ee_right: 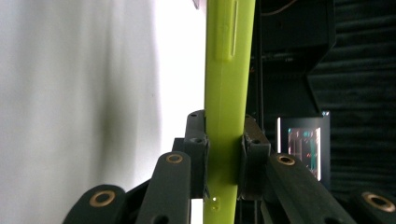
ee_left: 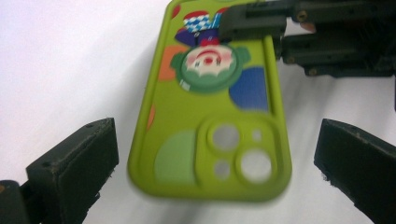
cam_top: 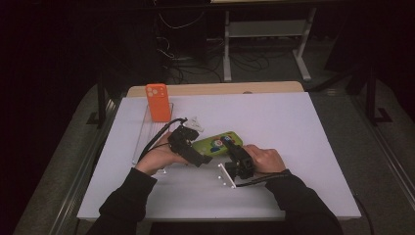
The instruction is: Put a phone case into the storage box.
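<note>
Green phone case (cam_top: 217, 144) sits mid-desk (cam_top: 293, 127), between both grippers, printed back up (clown pic, camera cut-outs toward left gripper). Right gripper (cam_top: 230, 148) is pinching the case's edge: in right gripper view its jaws press on either side of the green rim (ee_right: 225, 116). Left gripper (cam_top: 201, 156) w/ jaws spread wide; in left gripper view the case (ee_left: 210, 116) lies between them, touching neither. Orange phone case (cam_top: 158, 102) stands upright at desk's far left, in a clear tray (cam_top: 142, 134). Small white bracket (cam_top: 226, 175) lies just beside right gripper.
</note>
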A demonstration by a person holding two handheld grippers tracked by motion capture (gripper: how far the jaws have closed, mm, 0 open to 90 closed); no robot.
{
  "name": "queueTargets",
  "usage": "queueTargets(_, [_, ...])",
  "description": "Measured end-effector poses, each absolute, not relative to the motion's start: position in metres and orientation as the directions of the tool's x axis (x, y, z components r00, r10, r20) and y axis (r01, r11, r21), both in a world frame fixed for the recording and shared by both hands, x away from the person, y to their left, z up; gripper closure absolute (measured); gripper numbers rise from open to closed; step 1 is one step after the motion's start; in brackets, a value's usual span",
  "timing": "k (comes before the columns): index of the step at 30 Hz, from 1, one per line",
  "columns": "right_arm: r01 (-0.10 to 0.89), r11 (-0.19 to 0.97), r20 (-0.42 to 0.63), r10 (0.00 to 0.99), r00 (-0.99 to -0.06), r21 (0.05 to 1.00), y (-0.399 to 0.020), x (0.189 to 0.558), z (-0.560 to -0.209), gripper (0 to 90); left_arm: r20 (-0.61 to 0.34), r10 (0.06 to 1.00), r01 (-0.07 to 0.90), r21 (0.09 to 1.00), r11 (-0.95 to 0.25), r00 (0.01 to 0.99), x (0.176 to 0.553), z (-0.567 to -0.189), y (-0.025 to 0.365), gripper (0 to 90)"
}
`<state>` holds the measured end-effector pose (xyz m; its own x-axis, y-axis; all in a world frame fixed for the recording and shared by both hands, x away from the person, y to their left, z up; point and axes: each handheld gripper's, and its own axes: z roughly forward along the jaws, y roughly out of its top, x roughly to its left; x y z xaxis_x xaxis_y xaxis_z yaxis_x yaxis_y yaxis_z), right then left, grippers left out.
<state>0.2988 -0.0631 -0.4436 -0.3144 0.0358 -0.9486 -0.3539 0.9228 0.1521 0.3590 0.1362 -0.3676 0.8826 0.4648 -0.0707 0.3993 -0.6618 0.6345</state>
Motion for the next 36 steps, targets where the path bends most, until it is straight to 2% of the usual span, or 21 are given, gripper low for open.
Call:
queueTargets(7, [-0.300,0.928,-0.928,0.105,-0.358,0.220,-0.075,0.303,-0.438,75.5,-0.070,0.475,0.404,0.642,-0.652,0.877,0.357,-0.366,0.144,0.0])
queueTargets(14, [-0.249,0.907,-0.883,0.217,-0.416,0.340,-0.085,0.310,-0.431,75.5,-0.065,0.477,0.402,0.644,-0.651,0.876,0.358,-0.368,0.145,0.0])
queueTargets(20, [-0.166,0.869,-0.793,0.329,-0.513,0.467,-0.093,0.316,-0.424,75.5,-0.066,0.498,0.418,0.645,-0.640,0.865,0.357,-0.370,0.146,0.0])
queueTargets(26, [-0.076,0.797,-0.681,0.457,-0.572,0.599,-0.096,0.319,-0.420,75.5,-0.021,0.487,0.388,0.635,-0.668,0.873,0.360,-0.369,0.148,0.0])
queueTargets(36, [0.033,0.668,-0.488,0.575,-0.657,0.743,-0.107,0.328,-0.412,75.5,-0.026,0.507,0.408,0.630,-0.661,0.861,0.361,-0.371,0.149,0.0])
